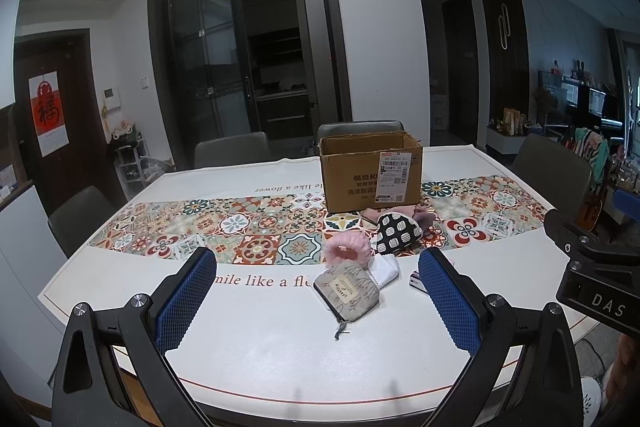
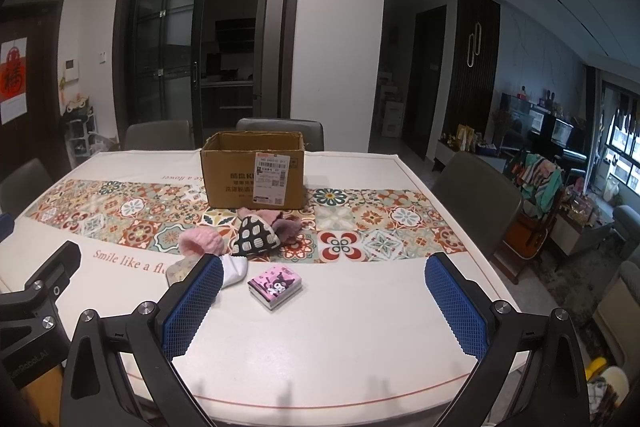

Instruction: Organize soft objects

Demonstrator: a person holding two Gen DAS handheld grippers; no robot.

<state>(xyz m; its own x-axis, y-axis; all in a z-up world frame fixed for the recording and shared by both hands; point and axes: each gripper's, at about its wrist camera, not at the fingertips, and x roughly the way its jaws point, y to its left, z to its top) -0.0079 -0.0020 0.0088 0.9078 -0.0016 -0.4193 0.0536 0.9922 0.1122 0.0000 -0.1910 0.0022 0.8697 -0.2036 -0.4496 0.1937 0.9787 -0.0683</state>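
My finger pads (image 1: 188, 301) are blue with a fine diamond grid. The table (image 2: 360, 327) is white, crossed by a band of red, teal and cream floral tiles. The box (image 2: 253, 171) is brown, one pouch (image 1: 398, 231) black with white ovals, the packet (image 2: 275, 287) pink.

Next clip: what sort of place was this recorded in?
Most likely the dining area of a home. A dining table with a patterned runner has upholstered chairs around it, sliding glass doors open onto a kitchen behind, and a living room with a piano lies to the right.
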